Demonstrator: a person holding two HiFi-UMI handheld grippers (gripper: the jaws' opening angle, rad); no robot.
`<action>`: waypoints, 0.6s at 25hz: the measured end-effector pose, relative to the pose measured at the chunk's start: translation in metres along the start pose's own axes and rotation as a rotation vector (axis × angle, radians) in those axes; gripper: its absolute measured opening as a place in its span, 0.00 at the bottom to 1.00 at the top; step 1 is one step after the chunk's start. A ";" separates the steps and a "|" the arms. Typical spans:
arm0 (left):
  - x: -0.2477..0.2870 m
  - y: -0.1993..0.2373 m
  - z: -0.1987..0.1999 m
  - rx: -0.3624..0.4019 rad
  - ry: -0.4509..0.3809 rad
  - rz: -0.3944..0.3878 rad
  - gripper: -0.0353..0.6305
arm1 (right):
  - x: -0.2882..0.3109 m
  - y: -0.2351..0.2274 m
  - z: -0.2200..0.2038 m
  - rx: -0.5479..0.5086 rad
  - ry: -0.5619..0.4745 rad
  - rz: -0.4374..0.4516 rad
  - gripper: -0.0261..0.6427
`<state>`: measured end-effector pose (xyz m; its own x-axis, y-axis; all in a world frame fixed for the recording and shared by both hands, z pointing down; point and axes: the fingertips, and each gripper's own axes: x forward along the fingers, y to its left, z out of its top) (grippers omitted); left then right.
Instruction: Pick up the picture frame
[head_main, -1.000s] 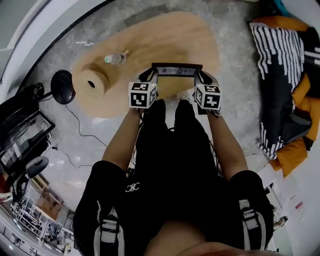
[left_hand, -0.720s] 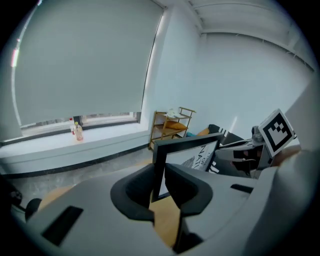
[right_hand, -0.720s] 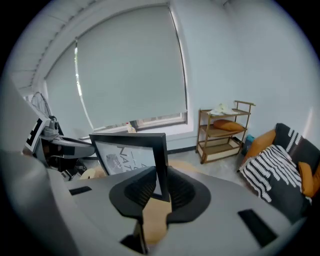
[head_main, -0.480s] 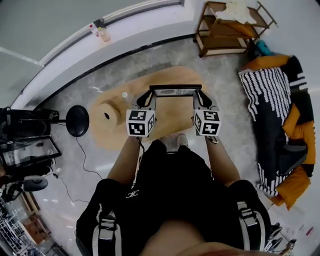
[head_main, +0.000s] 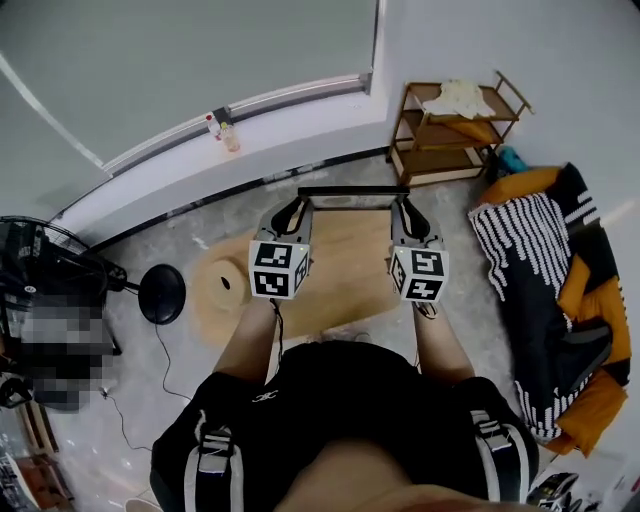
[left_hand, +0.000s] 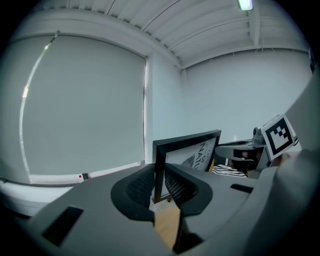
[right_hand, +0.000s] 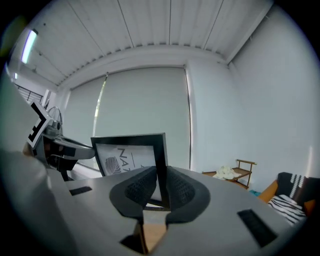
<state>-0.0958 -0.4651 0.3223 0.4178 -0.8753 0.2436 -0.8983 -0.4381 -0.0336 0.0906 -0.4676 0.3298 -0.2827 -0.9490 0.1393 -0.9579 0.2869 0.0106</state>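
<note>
Firmly, the left gripper's (left_hand: 159, 182) pads clamp the frame's (left_hand: 186, 150) left edge, while the right gripper's (right_hand: 161, 186) jaws are closing on its right edge. Both grippers point forward, near level, with the forearms parallel. Black-rimmed, with a white print that seems to show a leaf and lettering, the frame hangs between them above the wooden table (head_main: 340, 280). Behind, a shelf (head_main: 437, 134) holds a pale cloth (head_main: 460, 97).

picture frame (left_hand: 192, 150) lower edge hidden behind left gripper (left_hand: 160, 181), lettering partly covered, windowsill object (head_main: 230, 138) too small to tell
</note>
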 end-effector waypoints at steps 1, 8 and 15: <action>-0.005 0.002 0.008 0.012 -0.016 0.007 0.17 | -0.002 0.003 0.009 0.001 -0.017 -0.003 0.16; -0.015 0.025 0.019 0.000 -0.071 0.023 0.17 | 0.005 0.024 0.028 -0.016 -0.055 -0.004 0.15; -0.021 0.009 0.025 -0.021 -0.049 0.027 0.17 | -0.008 0.014 0.033 -0.009 -0.048 0.007 0.15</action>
<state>-0.1094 -0.4557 0.2925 0.3991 -0.8958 0.1954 -0.9117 -0.4103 -0.0188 0.0776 -0.4598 0.2956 -0.2917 -0.9521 0.0919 -0.9555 0.2945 0.0187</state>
